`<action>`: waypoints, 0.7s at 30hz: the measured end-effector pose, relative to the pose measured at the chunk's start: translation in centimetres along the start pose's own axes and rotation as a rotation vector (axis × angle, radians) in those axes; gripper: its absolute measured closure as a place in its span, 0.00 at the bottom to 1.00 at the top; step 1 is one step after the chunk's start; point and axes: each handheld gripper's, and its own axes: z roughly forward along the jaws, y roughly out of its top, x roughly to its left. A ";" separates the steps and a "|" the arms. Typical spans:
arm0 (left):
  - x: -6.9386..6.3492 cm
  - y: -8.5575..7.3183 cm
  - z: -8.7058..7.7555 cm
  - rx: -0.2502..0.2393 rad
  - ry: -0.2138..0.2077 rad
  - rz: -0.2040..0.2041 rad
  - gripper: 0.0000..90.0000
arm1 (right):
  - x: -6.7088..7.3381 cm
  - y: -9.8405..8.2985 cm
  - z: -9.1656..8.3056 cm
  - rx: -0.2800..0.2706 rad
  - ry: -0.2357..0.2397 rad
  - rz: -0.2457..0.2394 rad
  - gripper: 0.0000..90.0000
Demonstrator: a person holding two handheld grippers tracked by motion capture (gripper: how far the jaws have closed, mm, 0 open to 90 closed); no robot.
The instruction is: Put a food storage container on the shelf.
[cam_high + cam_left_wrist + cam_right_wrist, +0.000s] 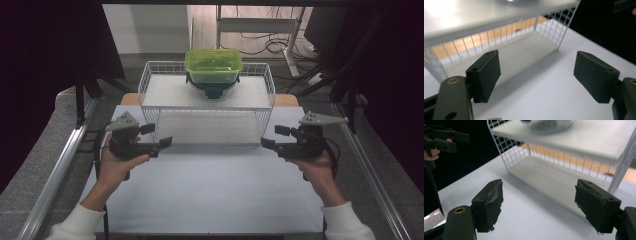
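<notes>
Nearest the camera in the high view, two white sleeves are seen at 7 and 5 o'clock, with a hand rising from each over the white table (210, 195). The left gripper (156, 136) is held at 9 o'clock, its jaws pointed inward toward the frame's centre; the right gripper (276, 137) is held at 3 o'clock, mirrored toward it. Both are kept low, just in front of the rack's near edge, well apart from each other.

In the left gripper view the two pads (487, 75) are seen spread wide, with nothing between them; bare table and the rack's lower level lie beyond. In the right gripper view the pads (489, 203) likewise stand wide and empty, their facing worn and frayed at the edges, and the left gripper (445, 138) is seen at 10 o'clock.

Farther off, toward 12 o'clock, a white wire rack (206, 107) of two levels is set on the table. On its upper shelf, at the far edge, a green box (214, 65) is stacked on a dark bowl (212, 89), itself resting in a clear dish.
</notes>
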 end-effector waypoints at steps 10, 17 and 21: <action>-1.2 -6.7 1.6 0.117 0.013 -0.029 0.20 | 0.3 -6.2 0.1 0.087 -0.028 0.051 0.24; -1.8 -9.8 2.5 0.209 0.026 -0.036 0.18 | 0.2 -9.8 0.7 0.139 -0.045 0.038 0.24; -1.9 -9.7 2.4 0.199 0.034 -0.026 0.18 | 0.2 -10.4 1.1 0.162 -0.045 0.048 0.24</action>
